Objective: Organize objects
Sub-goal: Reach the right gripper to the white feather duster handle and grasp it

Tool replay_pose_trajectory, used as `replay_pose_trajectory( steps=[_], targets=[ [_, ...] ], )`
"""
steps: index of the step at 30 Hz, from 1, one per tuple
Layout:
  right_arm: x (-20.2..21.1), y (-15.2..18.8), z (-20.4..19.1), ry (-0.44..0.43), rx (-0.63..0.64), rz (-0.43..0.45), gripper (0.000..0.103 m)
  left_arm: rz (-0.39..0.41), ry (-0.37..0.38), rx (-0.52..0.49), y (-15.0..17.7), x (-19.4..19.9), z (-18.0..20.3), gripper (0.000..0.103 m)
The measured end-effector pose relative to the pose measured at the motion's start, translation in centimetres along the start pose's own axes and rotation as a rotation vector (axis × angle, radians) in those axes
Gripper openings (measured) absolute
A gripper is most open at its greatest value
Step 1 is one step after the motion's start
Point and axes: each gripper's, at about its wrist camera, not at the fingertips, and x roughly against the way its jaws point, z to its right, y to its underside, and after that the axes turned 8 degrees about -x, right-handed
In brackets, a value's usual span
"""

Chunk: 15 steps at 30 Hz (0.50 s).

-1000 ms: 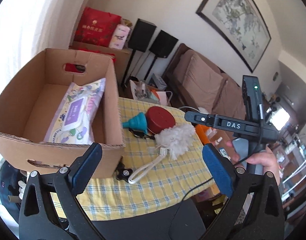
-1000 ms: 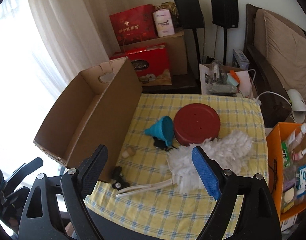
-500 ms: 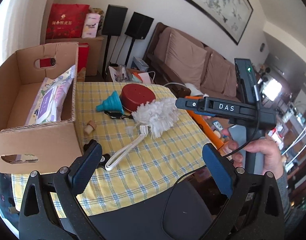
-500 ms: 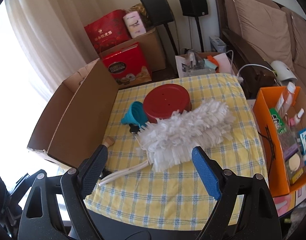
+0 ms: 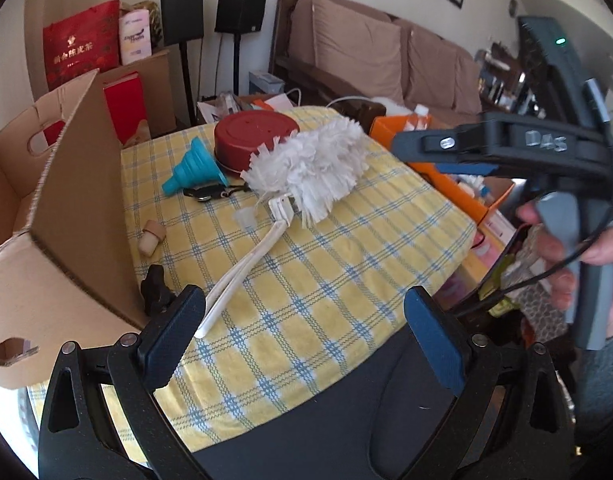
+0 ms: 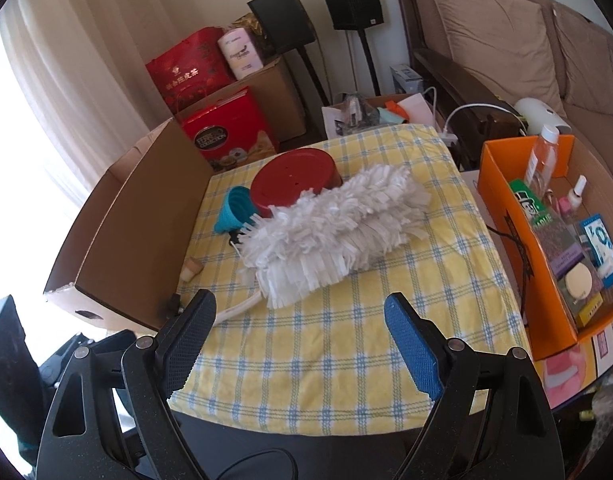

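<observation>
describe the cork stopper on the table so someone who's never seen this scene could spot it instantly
Start at the yellow checked tablecloth and follow its edge along the big cardboard box. Between that box wall and the white duster handle lies a small cork stopper, alone on the cloth. It is the only tan, mushroom-shaped piece there; its neighbours are a teal funnel and a black knob.

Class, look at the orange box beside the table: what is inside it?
The orange box holds a clear bottle, a green packet, small nail-polish bottles, a blue-and-white pack and a round beige pad. Anything beneath these is covered.
</observation>
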Motion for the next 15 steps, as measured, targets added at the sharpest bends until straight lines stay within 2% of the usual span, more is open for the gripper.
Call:
replay_pose_trajectory(
  steps=[5,11,13,15],
  targets=[
    [0.6,0.6,1.4,-0.003,-0.03,0.002,0.088,-0.033,-0.033,-0.046,-0.2,-2.4,0.2,0.099],
    [0.5,1.2,2.5,0.003,-0.049,-0.009,0.088,-0.062,-0.096,-0.093,-0.9,-4.7,0.0,0.092],
    [0.3,1.4,2.7,0.003,-0.057,-0.012,0.088,-0.072,-0.117,-0.112,-1.1,-5.4,-0.2,0.086],
    [0.1,1.5,2.9,0.002,-0.064,-0.016,0.088,-0.092,-0.143,-0.138,-1.3,-6.4,-0.3,0.074]
  ],
)
